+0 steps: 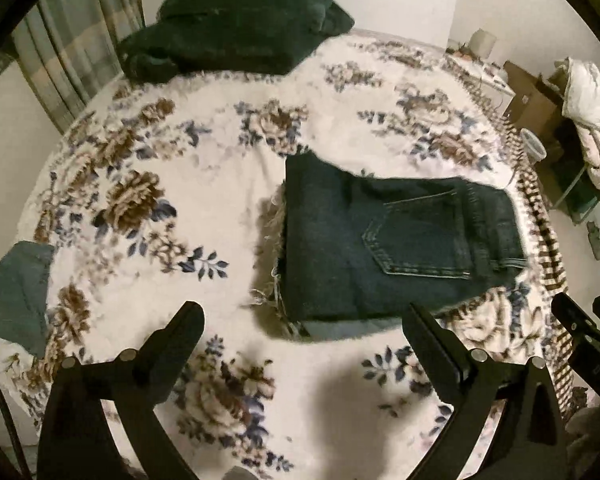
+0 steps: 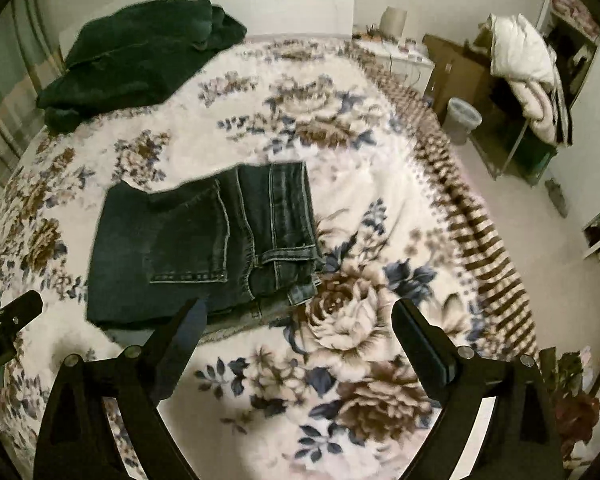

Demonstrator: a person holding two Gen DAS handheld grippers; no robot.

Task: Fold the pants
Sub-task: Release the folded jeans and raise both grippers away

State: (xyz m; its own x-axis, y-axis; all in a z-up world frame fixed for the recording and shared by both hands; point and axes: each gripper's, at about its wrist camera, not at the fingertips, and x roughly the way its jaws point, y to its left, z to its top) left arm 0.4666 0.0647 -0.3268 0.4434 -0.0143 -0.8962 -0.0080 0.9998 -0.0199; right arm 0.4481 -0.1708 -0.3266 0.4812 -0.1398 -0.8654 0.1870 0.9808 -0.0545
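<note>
Denim pants (image 1: 396,240) folded rectangular — frayed hems, on fuzzy floral blanket (image 1: 172,152).

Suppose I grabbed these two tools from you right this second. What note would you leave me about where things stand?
Left gripper: open, empty, hovering over the blanket just short of the jeans.
Right gripper: open, empty, near the waistband end.
Jeans: folded into a compact rectangle on the floral blanket, back pocket up, frayed hems at one side.
Dark green pile: clothing heaped at the far end of the bed.
Done: the jeans look folded.
Left: probably a quick tidy of the edges, then perhaps moving on to the pile.
</note>
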